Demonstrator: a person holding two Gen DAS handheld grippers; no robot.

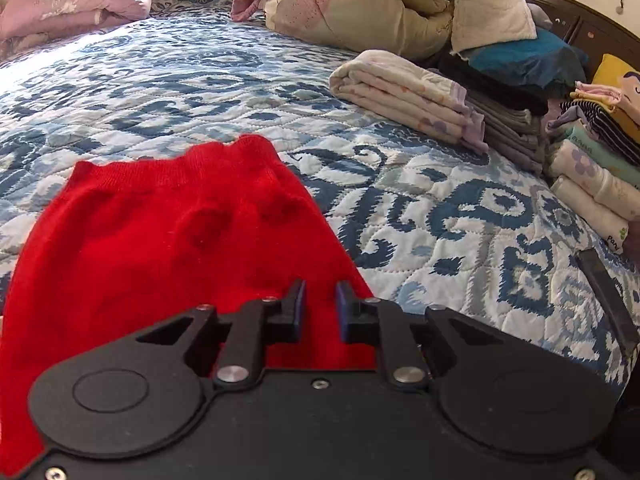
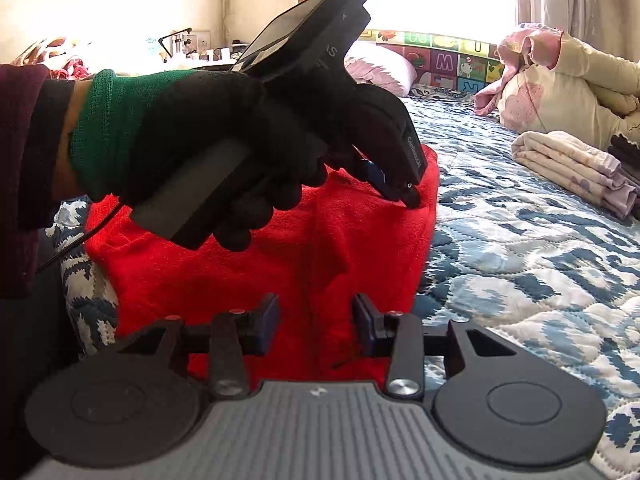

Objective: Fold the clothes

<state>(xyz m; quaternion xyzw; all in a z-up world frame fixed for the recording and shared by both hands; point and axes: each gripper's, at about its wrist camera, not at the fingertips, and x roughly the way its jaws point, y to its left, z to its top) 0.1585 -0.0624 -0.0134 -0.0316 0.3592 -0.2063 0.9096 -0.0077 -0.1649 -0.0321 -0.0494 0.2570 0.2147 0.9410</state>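
- The bed [image 1: 200, 92] fills both views, covered in a blue and white quilted spread, with pillows and a bundled duvet at the far side.
- Stacks of folded clothes [image 1: 516, 120] sit along the bed's far right edge, so much of the pile looks done already.
- The red knit garment [image 1: 168, 240] lies flat on the spread right in front of you, apparently folded into a narrower panel with its ribbed band at the far end. I judge it part-folded, with at least one more fold and a move to the stacks left.
- Your left hand [image 2: 224, 152], in a black glove with a green cuff, holds the left gripper [image 2: 400, 188] tilted down, its tip touching the garment's far right corner.
- Left gripper fingers [image 1: 298, 304]: a narrow gap shows, with nothing pinched between them.
- Right gripper [image 2: 316, 320]: its fingers stand apart over the garment's near edge, holding nothing.
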